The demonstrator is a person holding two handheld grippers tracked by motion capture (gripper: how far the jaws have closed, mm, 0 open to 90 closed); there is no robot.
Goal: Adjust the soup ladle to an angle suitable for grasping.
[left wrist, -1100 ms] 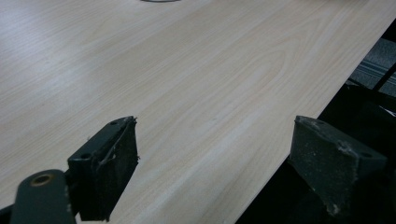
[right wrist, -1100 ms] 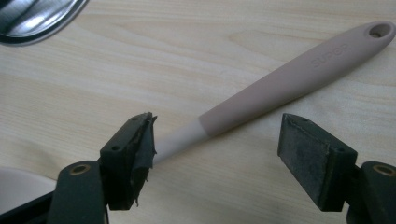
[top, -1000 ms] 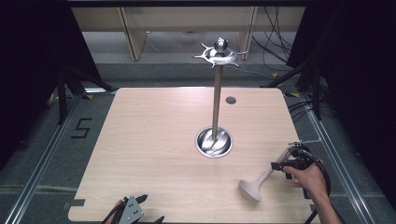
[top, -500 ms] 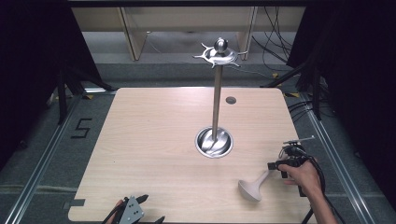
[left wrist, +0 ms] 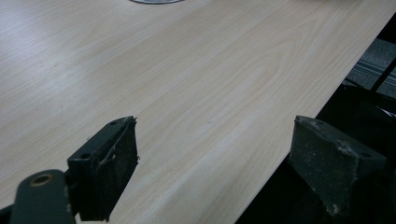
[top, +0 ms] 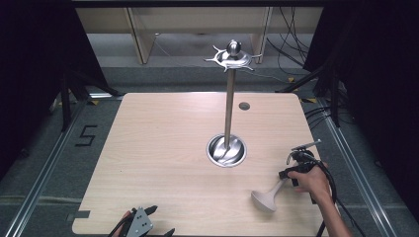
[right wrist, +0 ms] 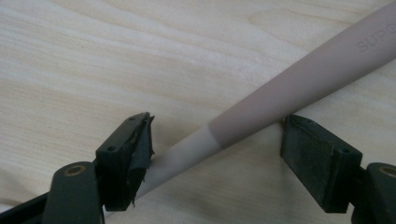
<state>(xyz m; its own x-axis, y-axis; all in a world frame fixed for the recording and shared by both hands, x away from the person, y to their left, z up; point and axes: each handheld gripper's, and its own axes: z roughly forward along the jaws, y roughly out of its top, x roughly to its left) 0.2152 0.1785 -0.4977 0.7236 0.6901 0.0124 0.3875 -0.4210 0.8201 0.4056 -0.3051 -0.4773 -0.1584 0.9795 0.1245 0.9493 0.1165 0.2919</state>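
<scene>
Straddling the ladle (right wrist: pixel 299 79) handle, near the rack (top: pixel 226 148), the right gripper (right wrist: pixel 215 144) is open; next, close. The left gripper (left wrist: pixel 215 154) gapes empty.

The right gripper (right wrist: pixel 215 149) presents two black jaws rising from the bottom edge, set wide apart. Between them runs a smooth, round, two-tone handle (right wrist: pixel 280 88), lying diagonally from lower left to upper right on the pale wood-grain table (right wrist: pixel 116 60). The lower section of the handle is light grey-beige; the upper section is darker taupe and carries embossed lettering near the top right corner. The right-hand jaw sits just beside the handle; the left-hand jaw stands close to the handle's lower section.
</scene>
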